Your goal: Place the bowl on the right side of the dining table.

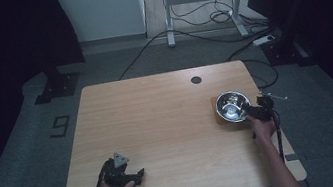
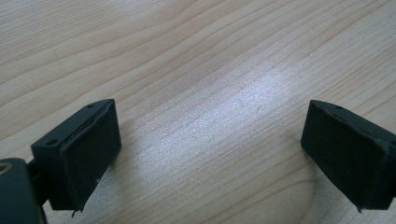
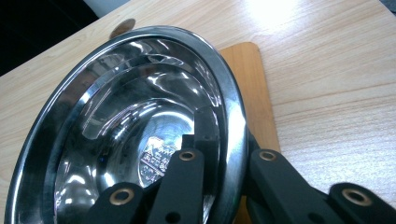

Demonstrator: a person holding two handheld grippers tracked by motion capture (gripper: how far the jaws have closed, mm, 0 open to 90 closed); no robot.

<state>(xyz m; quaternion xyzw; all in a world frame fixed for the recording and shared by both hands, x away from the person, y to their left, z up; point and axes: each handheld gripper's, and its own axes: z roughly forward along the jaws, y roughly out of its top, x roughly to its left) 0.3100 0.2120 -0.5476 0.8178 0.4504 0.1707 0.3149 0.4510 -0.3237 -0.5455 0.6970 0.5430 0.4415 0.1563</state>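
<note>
Hand-held gripper (image 3: 224, 154) tight on bowl (image 3: 116, 116) rim

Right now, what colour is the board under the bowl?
Light orange-brown wood, a bit warmer than the table; the board beneath the bowl shows best in the right gripper view.

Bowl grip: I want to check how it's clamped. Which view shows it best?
The right gripper view: the bowl is close up, its rim between the right gripper's jaws. The high view shows it small; the left gripper view shows bare table.
</note>
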